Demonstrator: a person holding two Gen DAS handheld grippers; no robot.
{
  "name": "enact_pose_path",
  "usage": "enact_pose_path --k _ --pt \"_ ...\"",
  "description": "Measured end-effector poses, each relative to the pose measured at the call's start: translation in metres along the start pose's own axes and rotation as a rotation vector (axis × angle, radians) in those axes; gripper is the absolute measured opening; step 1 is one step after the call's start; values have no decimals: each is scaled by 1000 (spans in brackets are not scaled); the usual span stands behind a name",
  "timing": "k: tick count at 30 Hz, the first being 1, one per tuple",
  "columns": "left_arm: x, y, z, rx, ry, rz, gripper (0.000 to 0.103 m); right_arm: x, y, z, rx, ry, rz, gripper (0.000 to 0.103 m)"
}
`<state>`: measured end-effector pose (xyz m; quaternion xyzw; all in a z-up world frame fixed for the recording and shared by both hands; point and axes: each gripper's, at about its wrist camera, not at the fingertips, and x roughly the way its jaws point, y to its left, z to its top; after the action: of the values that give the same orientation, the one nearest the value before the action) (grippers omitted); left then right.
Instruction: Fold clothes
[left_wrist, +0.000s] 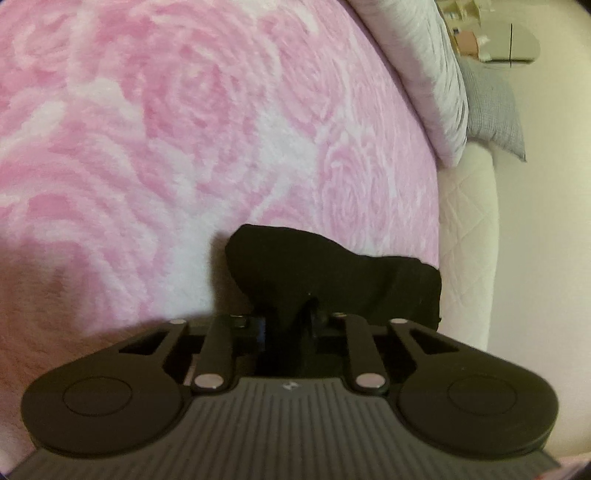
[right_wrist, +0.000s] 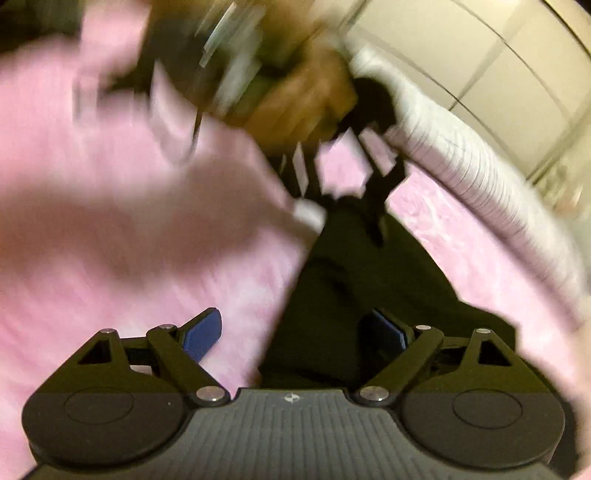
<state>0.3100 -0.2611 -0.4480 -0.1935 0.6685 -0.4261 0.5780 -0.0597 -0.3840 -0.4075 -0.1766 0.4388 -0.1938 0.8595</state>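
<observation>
Scene: a bed (left_wrist: 147, 147) under a pink rose-patterned blanket carries one black garment (left_wrist: 332, 273); pale pillows (left_wrist: 436, 74) lie along one edge of the bed.
Garment position: in the left wrist view the dark cloth lies bunched near the bed's side edge, by the quilted white mattress side (left_wrist: 465, 240); in the right wrist view it runs as a long dark strip (right_wrist: 354, 280) from the right gripper toward the left one.
Left gripper (left_wrist: 288, 325): its fingers are drawn together on a pinch of the black garment, the cloth rising out from between them.
Right gripper (right_wrist: 295, 332): its blue-padded fingers (right_wrist: 203, 332) stand wide apart; the garment lies between them, nearer the right-hand pad, and nothing is clamped.
Left gripper from the right view (right_wrist: 351, 166): only a smeared dark shape, with the person's hand (right_wrist: 295, 96) behind it, all heavily blurred.
Step in hand: probably one end is held while the right side goes for a second hold.
Risk: the cloth sits near the bed's edge, so a pull from the left hold alone could drag it over the side.
Risk: closing the right fingers while the view is this blurred may catch blanket pile along with the garment, or miss the layer meant.
Risk: a single pinch on bunched fabric may slip out and spoil the fold line.
</observation>
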Motion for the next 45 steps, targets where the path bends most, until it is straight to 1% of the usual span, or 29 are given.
enact_pose_path --k 1,2,3,4,5,6,8,11,12,14,16,18,21,23,26,28,31,32,35,36,38,40,43,44,45 --pt "0 1 0 -7 -4 -4 11 3 1 -3 -6 7 -28 87" --pt "-1 2 1 -13 -8 -8 10 2 -4 -5 14 29 -33 65" --pt "-1 4 1 -20 -12 -13 10 1 -11 -7 43 58 -30 49" --pt "-1 5 2 -26 -16 -17 10 -1 -17 -8 64 67 -20 45" --pt "-3 4 2 -26 -16 -17 9 -3 -22 -9 82 69 -8 31" --pt "-4 3 1 -23 -16 -15 9 -7 -27 -9 97 65 1 20" --pt "-8 0 1 -17 -14 -17 8 -18 -40 -10 118 59 26 13" --pt "-16 -7 -1 -12 -19 -11 8 -28 -50 -9 127 53 64 10" --pt "-20 -13 -2 -10 -30 -23 7 -26 -54 -8 138 52 79 10" --pt "-29 -29 -3 -6 -58 -55 7 -34 -68 -6 195 44 116 10" --pt "-40 -59 -2 26 -82 -101 7 -36 -94 6 302 20 143 10" --pt "-44 -102 2 77 -90 -134 8 -47 -125 15 419 -10 169 10" --pt "-47 -169 12 158 -97 -172 8 -72 -180 12 624 -73 217 10" --pt "-40 -218 19 213 -97 -175 8 -91 -220 0 741 -126 242 10" --pt "-18 -285 23 270 -94 -164 10 -116 -281 -22 911 -207 278 10" --pt "5 -329 27 295 -89 -145 12 -126 -322 -41 1016 -258 302 10" --pt "52 -388 35 335 -86 -87 14 -129 -386 -83 1176 -303 352 10" --pt "71 -403 41 340 -83 -74 14 -129 -407 -99 1222 -312 371 10" --pt "148 -443 48 342 -64 -28 14 -119 -474 -156 1321 -329 417 10" --pt "171 -451 49 340 -60 -6 14 -113 -494 -174 1342 -331 427 10" --pt "222 -464 50 327 -50 45 15 -90 -536 -219 1401 -318 480 10" --pt "268 -464 50 307 -24 89 15 -64 -572 -264 1478 -290 534 10" --pt "338 -457 48 280 43 145 22 -26 -601 -326 1580 -226 527 11" --pt "360 -452 47 270 74 158 21 -14 -604 -347 1626 -187 516 11" --pt "373 -446 46 256 95 153 21 -1 -605 -369 1677 -143 503 11"
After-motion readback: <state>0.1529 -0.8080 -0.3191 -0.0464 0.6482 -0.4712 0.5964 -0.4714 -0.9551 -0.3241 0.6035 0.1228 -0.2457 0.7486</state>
